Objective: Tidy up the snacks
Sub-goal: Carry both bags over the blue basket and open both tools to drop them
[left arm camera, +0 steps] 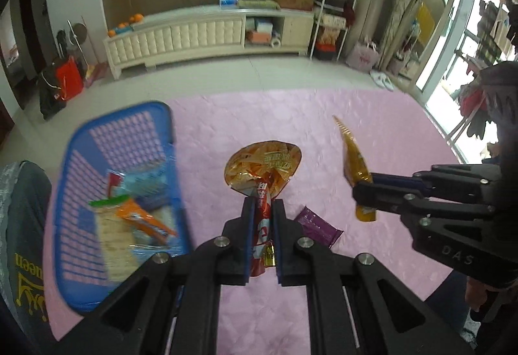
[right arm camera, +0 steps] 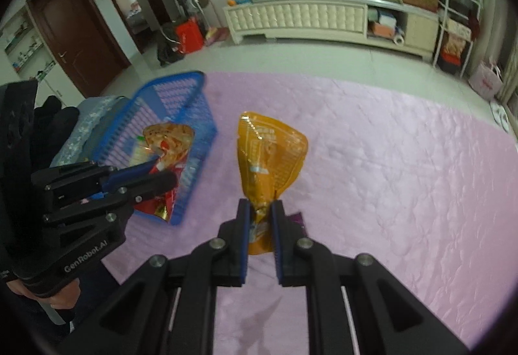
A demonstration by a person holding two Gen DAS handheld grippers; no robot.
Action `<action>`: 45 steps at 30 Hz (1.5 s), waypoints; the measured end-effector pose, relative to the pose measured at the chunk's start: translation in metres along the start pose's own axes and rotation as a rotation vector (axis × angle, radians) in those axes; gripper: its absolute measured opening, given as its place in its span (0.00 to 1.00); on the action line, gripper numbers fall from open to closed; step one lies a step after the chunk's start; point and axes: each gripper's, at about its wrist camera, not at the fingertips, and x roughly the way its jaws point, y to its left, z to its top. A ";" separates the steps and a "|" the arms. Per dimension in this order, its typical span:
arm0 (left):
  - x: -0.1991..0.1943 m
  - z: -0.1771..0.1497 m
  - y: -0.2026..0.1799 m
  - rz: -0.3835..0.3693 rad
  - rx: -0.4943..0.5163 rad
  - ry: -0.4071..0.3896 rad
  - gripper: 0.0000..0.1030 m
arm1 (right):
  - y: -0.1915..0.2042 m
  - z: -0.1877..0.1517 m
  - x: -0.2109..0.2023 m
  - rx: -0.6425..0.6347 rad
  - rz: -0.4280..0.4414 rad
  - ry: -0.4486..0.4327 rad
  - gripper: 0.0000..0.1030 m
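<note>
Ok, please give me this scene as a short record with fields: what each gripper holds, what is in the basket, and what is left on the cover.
surface: pink cover
left gripper: jaws shut on red-orange snack bag, lifted
right gripper: jaws shut on yellow snack bag, lifted
blue basket: on the left, already holds several packets
purple packet: lies on the cover, between the two grippers
not yet binned: both held bags, purple packet

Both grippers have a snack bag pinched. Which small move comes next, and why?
Probably carry the left gripper sideways over the blue basket and let go there. It grips the red-orange snack bag clear of the pink cover, and the basket lies right beside it, already holding snacks. The right gripper with the yellow bag can follow.
</note>
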 end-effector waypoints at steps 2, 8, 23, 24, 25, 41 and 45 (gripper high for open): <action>-0.010 -0.001 0.006 0.011 0.001 -0.020 0.09 | 0.014 0.004 -0.002 -0.025 0.006 -0.012 0.16; -0.042 -0.007 0.042 0.044 -0.014 -0.066 0.09 | 0.056 0.022 -0.003 -0.093 0.032 -0.040 0.16; -0.056 -0.031 0.127 0.086 -0.147 -0.063 0.10 | 0.123 0.043 0.045 -0.202 0.111 0.017 0.16; -0.054 -0.032 0.130 0.086 -0.154 -0.060 0.10 | 0.126 0.044 0.050 -0.205 0.115 0.026 0.16; -0.051 -0.032 0.133 0.085 -0.159 -0.056 0.10 | 0.128 0.044 0.054 -0.204 0.116 0.033 0.16; -0.029 -0.038 0.147 0.068 -0.183 0.004 0.11 | 0.125 0.049 0.100 -0.151 0.023 0.093 0.79; -0.033 -0.037 0.140 0.065 -0.173 0.003 0.12 | 0.122 0.048 0.091 -0.159 -0.014 0.085 0.79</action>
